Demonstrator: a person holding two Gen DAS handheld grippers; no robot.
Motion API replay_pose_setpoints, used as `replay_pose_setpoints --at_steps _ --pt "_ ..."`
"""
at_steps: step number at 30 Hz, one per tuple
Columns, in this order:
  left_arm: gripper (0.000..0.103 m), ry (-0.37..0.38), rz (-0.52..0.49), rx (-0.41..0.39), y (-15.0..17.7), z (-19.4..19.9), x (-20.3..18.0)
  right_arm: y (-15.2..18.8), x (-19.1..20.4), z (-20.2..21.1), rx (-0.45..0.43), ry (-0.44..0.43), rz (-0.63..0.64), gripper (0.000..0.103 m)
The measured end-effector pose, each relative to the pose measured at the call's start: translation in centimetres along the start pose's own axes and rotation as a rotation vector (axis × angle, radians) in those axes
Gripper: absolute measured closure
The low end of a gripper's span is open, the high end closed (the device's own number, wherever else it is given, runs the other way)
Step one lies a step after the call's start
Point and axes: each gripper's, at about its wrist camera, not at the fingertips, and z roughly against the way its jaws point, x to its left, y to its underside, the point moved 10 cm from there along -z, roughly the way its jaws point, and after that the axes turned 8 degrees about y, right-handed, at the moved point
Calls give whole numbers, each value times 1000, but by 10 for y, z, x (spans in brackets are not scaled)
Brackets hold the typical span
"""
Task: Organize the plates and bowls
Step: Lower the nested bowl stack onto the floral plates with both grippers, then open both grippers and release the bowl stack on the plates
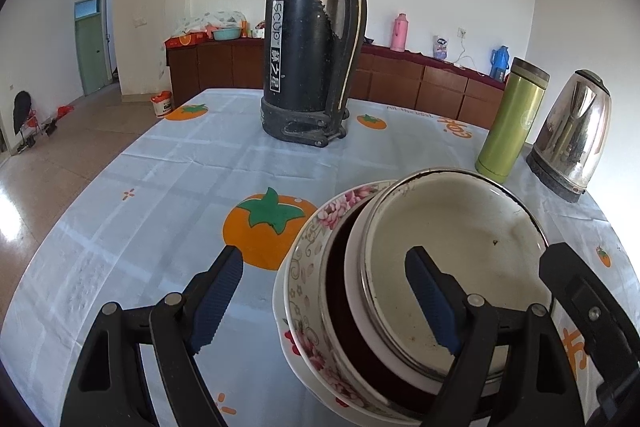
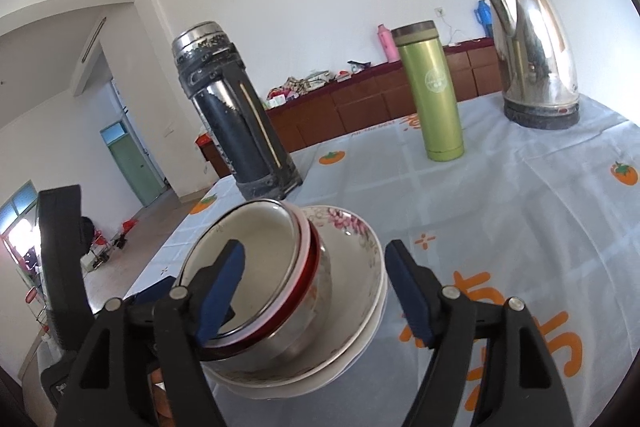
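A steel bowl with a cream inside [image 1: 460, 251] sits nested in a white flower-patterned bowl [image 1: 320, 227] on the pale blue persimmon-print tablecloth [image 1: 160, 179]. The left gripper [image 1: 328, 295] and right gripper [image 2: 316, 291] both straddle the stack's rims, jaws open, gripping nothing. Behind stand a black vacuum flask [image 1: 312, 39], a green tumbler [image 1: 510, 119] and a steel kettle [image 1: 572, 135].

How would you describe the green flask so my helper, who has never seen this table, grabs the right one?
Start at the table with the pale blue persimmon-print cloth. Three tall vessels stand along its far side: a black thermos, a steel kettle, and between them the green flask. It is the slimmest, handleless, olive green with a brownish cap.
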Motion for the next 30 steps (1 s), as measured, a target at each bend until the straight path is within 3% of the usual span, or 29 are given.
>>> replay_pose_setpoints --at_steps 16,21,30 --pt "18 48 -5 -37 3 18 -4 14 -5 6 32 23 -3 26" --pt "18 78 -13 -86 -3 33 -9 12 -6 21 -12 17 -2 20" --pt "18 68 -33 -69 5 34 -9 7 -6 41 -98 50 23 8"
